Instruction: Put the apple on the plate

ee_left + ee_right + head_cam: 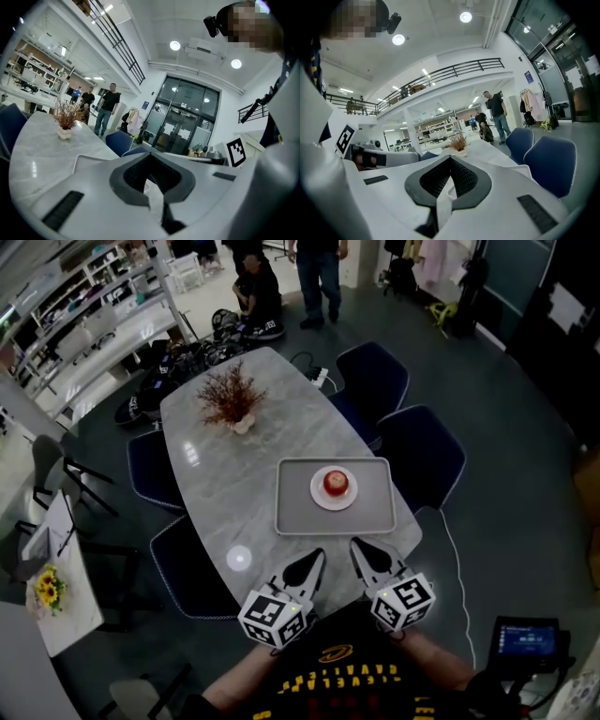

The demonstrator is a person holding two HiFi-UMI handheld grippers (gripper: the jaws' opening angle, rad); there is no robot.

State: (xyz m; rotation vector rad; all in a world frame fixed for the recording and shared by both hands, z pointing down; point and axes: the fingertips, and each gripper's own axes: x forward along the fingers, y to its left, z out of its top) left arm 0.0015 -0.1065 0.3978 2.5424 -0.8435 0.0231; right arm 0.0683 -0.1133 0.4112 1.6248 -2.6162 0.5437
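In the head view a red apple (336,483) rests on a small white plate (319,495), which lies on a grey tray (295,512) on the marble table (234,474). My left gripper (312,563) and right gripper (362,552) hover side by side at the table's near edge, just short of the tray, both shut with nothing held. In the left gripper view the left gripper (151,161) shows its jaws closed together, pointing over the tray's rim (86,158). The right gripper (450,161) looks the same in the right gripper view. The apple is hidden in both gripper views.
A vase of dried twigs (232,401) stands at the table's far end. Dark blue chairs (424,454) ring the table. People (319,273) stand beyond it. A small table with yellow flowers (49,592) is at the left, and a screen device (528,641) lies on the floor at the right.
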